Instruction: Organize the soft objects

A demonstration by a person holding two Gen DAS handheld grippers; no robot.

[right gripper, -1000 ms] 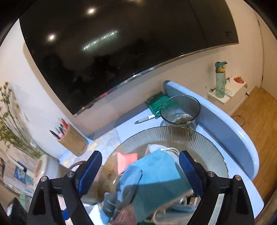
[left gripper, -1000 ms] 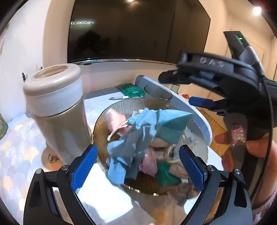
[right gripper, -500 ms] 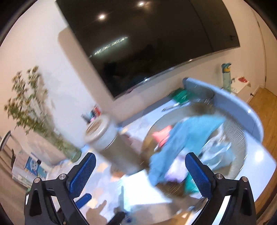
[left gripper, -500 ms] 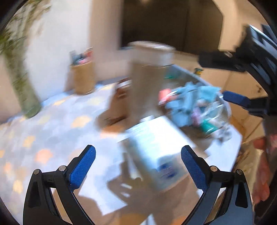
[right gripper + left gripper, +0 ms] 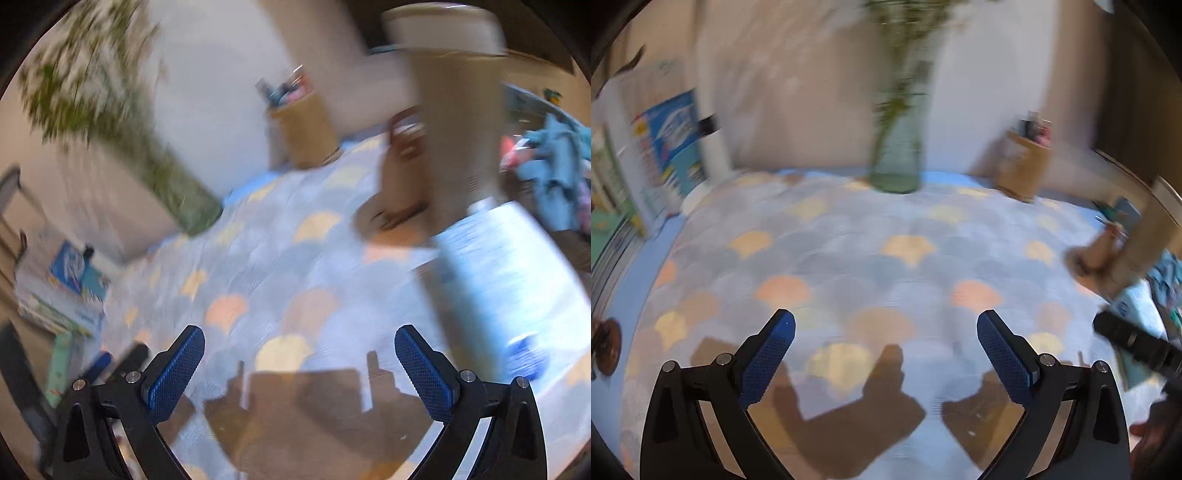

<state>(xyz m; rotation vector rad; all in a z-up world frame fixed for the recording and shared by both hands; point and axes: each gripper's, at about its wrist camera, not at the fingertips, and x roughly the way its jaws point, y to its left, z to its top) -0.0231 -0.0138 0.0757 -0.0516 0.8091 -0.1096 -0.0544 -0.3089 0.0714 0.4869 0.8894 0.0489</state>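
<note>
Two grippers hang over a tablecloth (image 5: 886, 258) patterned with pale blue, grey and orange scallops, and both views are smeared by blur. From the left wrist camera, the left gripper (image 5: 885, 345) has its blue-padded fingers wide apart with nothing between them, only cloth and shadow beneath. At twelve o'clock stands a green glass vase (image 5: 897, 162) with stems, at two o'clock a tan pen holder (image 5: 1025, 171), and at three o'clock the edge of the pile of soft cloths (image 5: 1169, 280) shows (just a sliver). A black part of the right gripper (image 5: 1134, 341) reaches in at four o'clock.

From the right wrist camera, the right gripper (image 5: 300, 363) also has its fingers spread fully, empty. The pile of soft cloths (image 5: 550, 173), mostly blue with pink bits, sits at two o'clock, behind a tall beige canister (image 5: 458, 118) at one o'clock. A white and blue box (image 5: 506, 280) lies at three o'clock, just beside the canister. The pen holder (image 5: 306, 129) is at twelve o'clock and the vase (image 5: 184, 199) at ten.
</note>
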